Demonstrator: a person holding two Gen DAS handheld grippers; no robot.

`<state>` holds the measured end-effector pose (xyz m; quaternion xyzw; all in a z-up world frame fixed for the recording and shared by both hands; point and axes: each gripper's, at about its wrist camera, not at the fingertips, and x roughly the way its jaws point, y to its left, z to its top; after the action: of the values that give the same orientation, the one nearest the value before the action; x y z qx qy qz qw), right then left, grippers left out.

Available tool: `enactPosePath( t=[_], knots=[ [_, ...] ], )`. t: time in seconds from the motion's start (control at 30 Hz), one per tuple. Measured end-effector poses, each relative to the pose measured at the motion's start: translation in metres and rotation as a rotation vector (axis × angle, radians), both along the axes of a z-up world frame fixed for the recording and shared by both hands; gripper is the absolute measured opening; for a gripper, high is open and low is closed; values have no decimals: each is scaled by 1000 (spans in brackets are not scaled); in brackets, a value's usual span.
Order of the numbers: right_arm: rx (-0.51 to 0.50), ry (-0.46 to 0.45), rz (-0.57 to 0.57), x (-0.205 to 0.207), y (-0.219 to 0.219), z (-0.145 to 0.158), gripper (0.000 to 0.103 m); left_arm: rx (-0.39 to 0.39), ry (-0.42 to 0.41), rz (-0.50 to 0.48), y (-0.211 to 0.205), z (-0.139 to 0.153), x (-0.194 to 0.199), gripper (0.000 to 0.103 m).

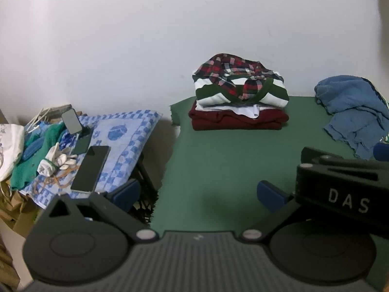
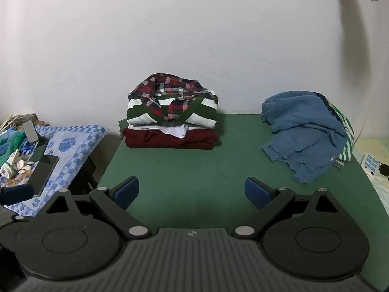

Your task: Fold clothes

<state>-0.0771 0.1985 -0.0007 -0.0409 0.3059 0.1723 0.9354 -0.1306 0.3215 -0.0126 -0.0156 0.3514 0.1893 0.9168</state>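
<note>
Right wrist view shows one neat pile of folded clothes (image 2: 171, 119) at the back of the green table (image 2: 194, 175), by the white wall (image 2: 170, 24). One crumpled blue cloth (image 2: 304, 131) lies loose at the right, well apart from the pile. The right gripper (image 2: 192, 193) hangs over bare table, tongs wide and holding nothing. The left gripper (image 1: 199, 193) is wide too. Two dark phones (image 1: 91, 168) and a white glove (image 1: 54, 161) lie on a soft blue checked towel (image 1: 126, 141) at the left.
</note>
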Motion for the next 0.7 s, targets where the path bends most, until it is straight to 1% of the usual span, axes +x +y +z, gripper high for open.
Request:
enactPosePath(
  t=[0.7],
  knots=[
    [9, 5, -5, 6, -1, -2, 96, -7, 7, 11, 5, -5, 4, 103]
  ],
)
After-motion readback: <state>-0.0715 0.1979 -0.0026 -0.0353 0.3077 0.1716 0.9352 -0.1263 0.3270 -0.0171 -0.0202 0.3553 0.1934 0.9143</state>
